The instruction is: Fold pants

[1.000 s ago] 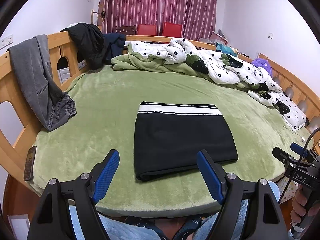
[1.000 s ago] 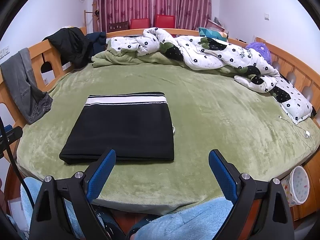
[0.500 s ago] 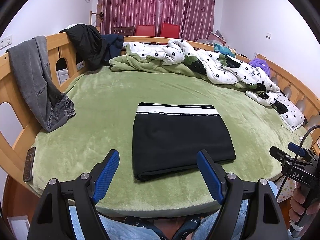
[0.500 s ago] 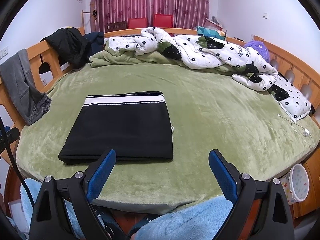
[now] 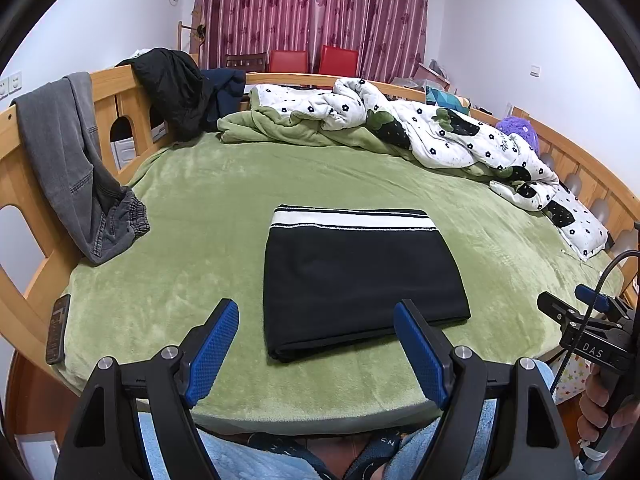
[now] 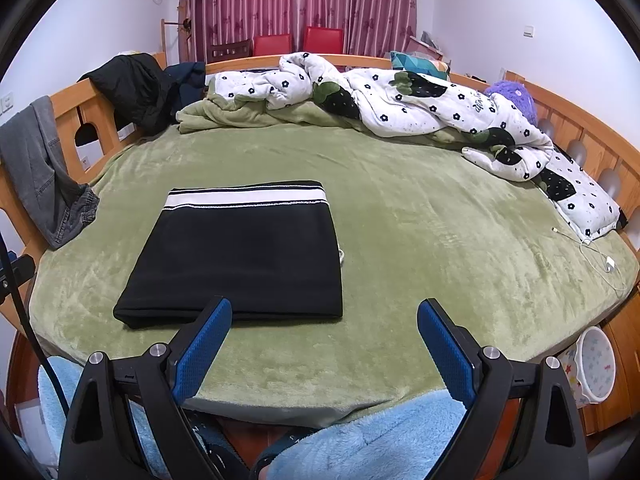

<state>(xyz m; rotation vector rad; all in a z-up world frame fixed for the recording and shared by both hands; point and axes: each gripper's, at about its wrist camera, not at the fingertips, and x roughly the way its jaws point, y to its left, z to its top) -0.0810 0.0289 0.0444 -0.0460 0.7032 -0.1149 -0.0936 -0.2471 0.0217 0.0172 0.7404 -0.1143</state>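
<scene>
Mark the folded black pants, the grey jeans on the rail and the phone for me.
folded black pants (image 5: 360,280): left wrist view, centre of the black panel.
grey jeans (image 5: 68,152): left wrist view, draped leg.
phone (image 5: 58,328): left wrist view, screen face.

Both wrist views face across the bed (shared); low, near its edge.

Pants mid-bed; quilt behind; jeans on left rail.
</scene>
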